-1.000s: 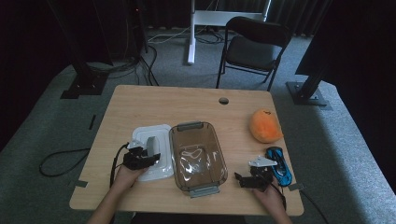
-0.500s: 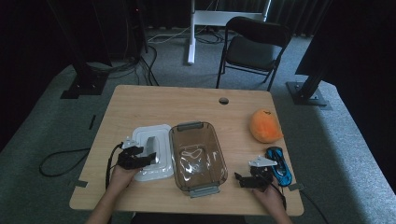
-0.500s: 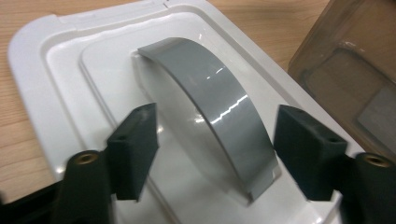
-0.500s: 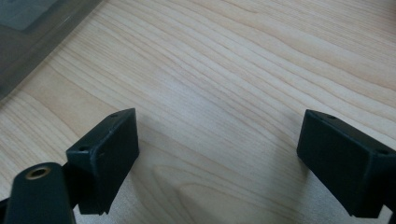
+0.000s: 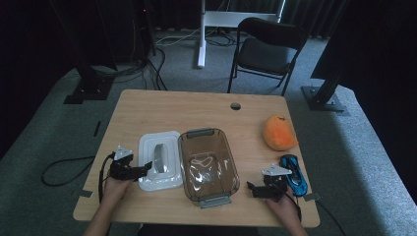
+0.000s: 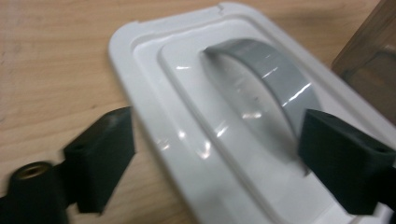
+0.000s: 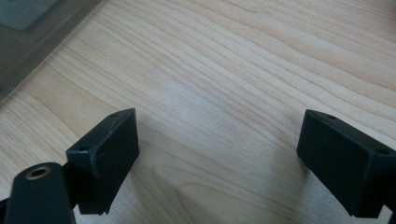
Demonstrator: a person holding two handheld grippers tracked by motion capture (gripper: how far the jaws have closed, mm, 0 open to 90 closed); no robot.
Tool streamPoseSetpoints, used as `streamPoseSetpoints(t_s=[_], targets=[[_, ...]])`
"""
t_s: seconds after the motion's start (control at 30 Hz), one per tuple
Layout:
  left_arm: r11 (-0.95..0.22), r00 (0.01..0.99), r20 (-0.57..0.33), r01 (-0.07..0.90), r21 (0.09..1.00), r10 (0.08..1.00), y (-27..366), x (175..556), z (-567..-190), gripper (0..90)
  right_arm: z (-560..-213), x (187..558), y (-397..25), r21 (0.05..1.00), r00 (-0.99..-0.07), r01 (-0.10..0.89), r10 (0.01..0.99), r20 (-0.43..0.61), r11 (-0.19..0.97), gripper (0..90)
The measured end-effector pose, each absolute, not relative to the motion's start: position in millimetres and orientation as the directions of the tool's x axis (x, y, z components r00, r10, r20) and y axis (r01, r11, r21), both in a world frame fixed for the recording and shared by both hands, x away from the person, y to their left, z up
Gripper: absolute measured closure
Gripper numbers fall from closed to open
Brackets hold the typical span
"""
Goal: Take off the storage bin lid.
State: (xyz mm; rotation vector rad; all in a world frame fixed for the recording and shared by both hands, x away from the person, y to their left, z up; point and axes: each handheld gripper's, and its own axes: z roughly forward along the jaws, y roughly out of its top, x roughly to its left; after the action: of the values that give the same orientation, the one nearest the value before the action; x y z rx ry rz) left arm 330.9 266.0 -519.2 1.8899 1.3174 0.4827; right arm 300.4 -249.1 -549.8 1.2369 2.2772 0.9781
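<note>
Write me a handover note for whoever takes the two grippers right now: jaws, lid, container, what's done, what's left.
Left gripper: jaws open, straddling the near edge of the white lid; nothing gripped.
Right gripper: jaws open over bare table, beside the container's corner.
Clear brown container stands open right of the lid, something pale inside.
Orange plush and blue toy car lie at the right.
Done: approach to the lid.
Left, likely: grip the lid, seat it on the container.

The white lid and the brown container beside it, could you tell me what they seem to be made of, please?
The white lid looks like glossy moulded plastic: bright highlights run along its stepped ridges, and its grey arched handle shines too. The brown container seems to be clear tinted plastic, perhaps glass: the table grain shows through its walls, and light glints on its floor. Its grey end tabs look like matte plastic.
</note>
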Motion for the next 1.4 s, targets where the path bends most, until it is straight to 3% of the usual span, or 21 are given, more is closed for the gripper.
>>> streamPoseSetpoints(t_s=[0.23, 0.37, 0.47, 0.83, 1.0, 1.4], targets=[[-0.142, 0.346, -0.113, 0.631, 0.762, 0.932, 282.7, 325.3, -522.0, 9.4, -549.8, 300.4, -249.1, 0.723, -0.547, 0.580, 0.837, 0.005, 0.374, 12.0], [-0.103, 0.331, -0.158, 0.648, 0.754, 0.930, 293.3, 323.6, -524.6, 8.5, -549.8, 300.4, -249.1, 0.723, -0.547, 0.580, 0.837, 0.006, 0.374, 12.0], [-0.111, 0.326, -0.147, 0.654, 0.748, 0.934, 296.6, 323.0, -525.6, 1.8, -549.8, 300.4, -249.0, 0.723, -0.546, 0.581, 0.838, 0.006, 0.374, 12.0], [-0.073, 0.226, -0.114, 0.680, 0.729, 0.967, 321.6, 313.9, -533.2, 1.8, -549.8, 300.4, -249.1, 0.723, -0.547, 0.580, 0.837, 0.005, 0.374, 12.0], [-0.077, 0.159, -0.052, 0.707, 0.704, 0.986, 328.1, 311.3, -541.7, 1.8, -549.8, 300.2, -248.9, 0.723, -0.543, 0.582, 0.840, 0.005, 0.372, 11.9], [-0.095, 0.123, 0.009, 0.720, 0.688, 0.992, 325.9, 310.5, -545.8, 2.0, -549.8, 302.5, -247.3, 0.723, -0.521, 0.591, 0.853, 0.006, 0.356, 11.8]])
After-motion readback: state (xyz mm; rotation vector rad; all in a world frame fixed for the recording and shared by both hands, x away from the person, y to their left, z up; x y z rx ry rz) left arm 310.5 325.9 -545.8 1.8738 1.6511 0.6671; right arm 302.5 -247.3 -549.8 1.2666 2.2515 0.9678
